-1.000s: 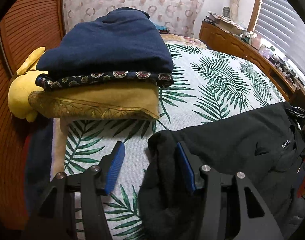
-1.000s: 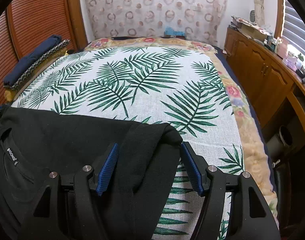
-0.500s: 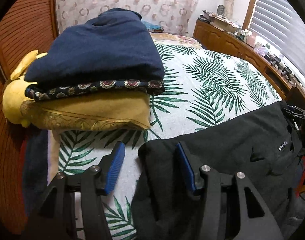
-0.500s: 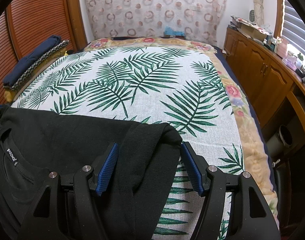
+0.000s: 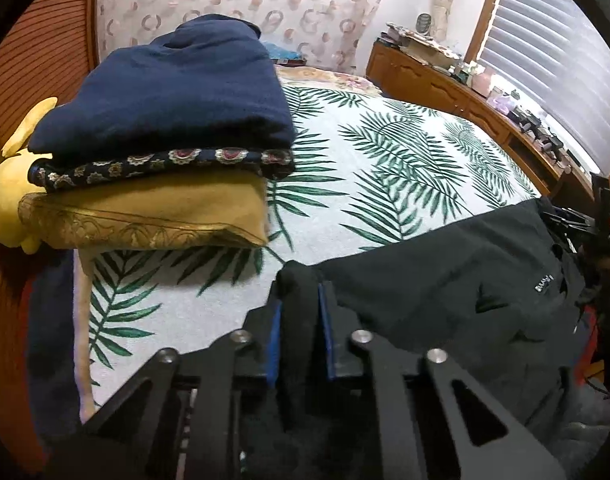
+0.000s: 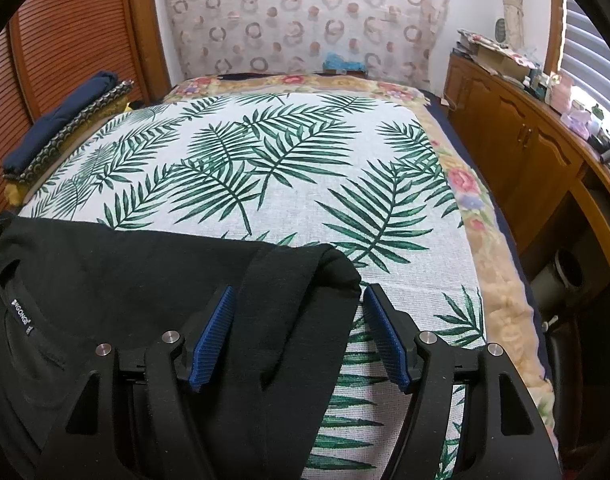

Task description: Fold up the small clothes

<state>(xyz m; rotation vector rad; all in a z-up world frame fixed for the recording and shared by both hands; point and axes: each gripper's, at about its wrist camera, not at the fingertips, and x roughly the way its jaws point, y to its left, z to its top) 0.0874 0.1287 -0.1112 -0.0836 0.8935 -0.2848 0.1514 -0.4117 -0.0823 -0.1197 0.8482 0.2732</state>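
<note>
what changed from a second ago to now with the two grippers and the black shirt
The left gripper has just closed its jaws: open around the corner fold a second ago, it now pinches that fold of the black shirt. The right gripper stayed open, straddling the other corner without pressing it. The shirt itself, the folded stack and the palm-leaf bedspread lie as before.

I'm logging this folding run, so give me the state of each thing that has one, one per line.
left gripper: fingers have just closed, shut on a bunched corner of the black shirt.
right gripper: open, the shirt's other corner lies between the fingers, unpressed.
black shirt: spread flat on the bed, not yet folded.
navy garment: folded, top of the stack.
patterned garment: folded, in the middle.
yellow garment: folded, bottom.
</note>
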